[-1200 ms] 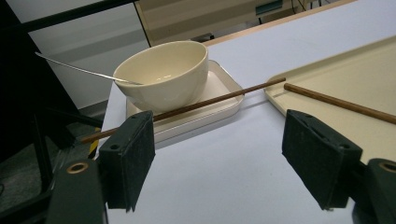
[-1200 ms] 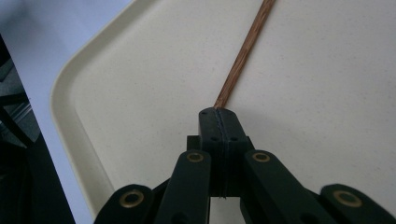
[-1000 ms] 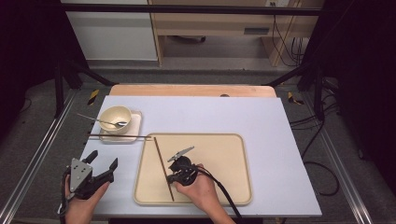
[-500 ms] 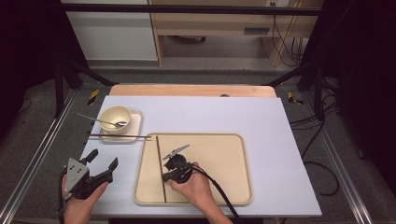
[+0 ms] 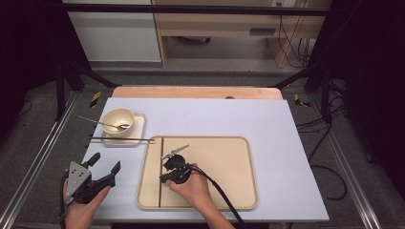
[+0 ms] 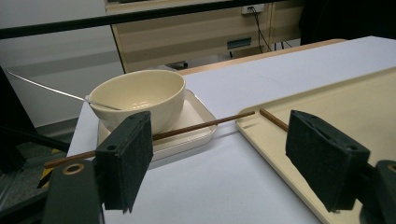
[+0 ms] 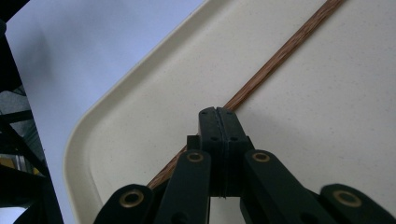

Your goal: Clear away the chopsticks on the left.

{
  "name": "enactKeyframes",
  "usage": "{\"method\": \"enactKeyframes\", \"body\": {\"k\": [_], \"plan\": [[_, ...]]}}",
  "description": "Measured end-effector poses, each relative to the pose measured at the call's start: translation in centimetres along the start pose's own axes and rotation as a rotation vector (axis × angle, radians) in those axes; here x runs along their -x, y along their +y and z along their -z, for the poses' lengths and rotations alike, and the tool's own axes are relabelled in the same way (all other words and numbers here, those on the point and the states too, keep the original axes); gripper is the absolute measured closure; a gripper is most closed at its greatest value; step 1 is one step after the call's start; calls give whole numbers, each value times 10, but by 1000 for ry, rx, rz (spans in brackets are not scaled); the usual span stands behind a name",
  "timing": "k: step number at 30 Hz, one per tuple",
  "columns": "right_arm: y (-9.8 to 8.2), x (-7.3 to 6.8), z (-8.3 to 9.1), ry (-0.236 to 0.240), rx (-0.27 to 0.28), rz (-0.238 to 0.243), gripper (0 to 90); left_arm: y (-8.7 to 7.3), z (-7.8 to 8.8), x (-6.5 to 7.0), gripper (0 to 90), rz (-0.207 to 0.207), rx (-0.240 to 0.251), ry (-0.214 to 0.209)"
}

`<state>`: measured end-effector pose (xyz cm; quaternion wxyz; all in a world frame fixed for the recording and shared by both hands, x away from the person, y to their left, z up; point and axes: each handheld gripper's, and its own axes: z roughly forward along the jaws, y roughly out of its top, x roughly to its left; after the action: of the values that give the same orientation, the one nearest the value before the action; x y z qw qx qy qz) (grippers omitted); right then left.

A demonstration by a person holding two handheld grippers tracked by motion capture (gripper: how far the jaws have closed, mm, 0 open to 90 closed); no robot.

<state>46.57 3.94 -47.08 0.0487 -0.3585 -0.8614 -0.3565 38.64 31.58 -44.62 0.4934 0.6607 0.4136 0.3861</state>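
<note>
though it lies flat along the left side of the tray, the brown wooden chopstick under the right gripper looks light, thin and stiff — the kind of thing that rolls away or pivots at a small nudge. in the right gripper view the jaws are pressed together with the chopstick running out from beneath their tips; whether the pads truly pinch it or only rest on it i cannot tell. a grip near the middle would probably keep it level, while a hold near one end would likely let the far end droop or swing. its round, smooth grain gives the pads little to bite on, so a firm square pinch across its width seems wise.

a second chopstick lies across the small white plate under the cream bowl with its spoon, one tip near the tray's corner. the left gripper hovers over the table left of the tray, jaws spread, holding nothing.
</note>
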Motion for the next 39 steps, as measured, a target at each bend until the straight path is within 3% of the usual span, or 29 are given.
{"method": "enactKeyframes", "body": {"k": [6, 16, 24, 39], "plan": [[2, 1, -1, 0, 6, -8, 900, 0, 0, 0, 232, 0, 0, 0], [13, 15, -3, -34, 29, -45, 900, 0, 0, 1, 233, -9, 1, 0], [18, 23, -7, -20, 62, -76, 900, 0, 0, 1, 234, -10, -3, 0], [23, 14, -16, 1, 58, -66, 900, 0, 0, 1, 237, -14, -7, -2]]}}
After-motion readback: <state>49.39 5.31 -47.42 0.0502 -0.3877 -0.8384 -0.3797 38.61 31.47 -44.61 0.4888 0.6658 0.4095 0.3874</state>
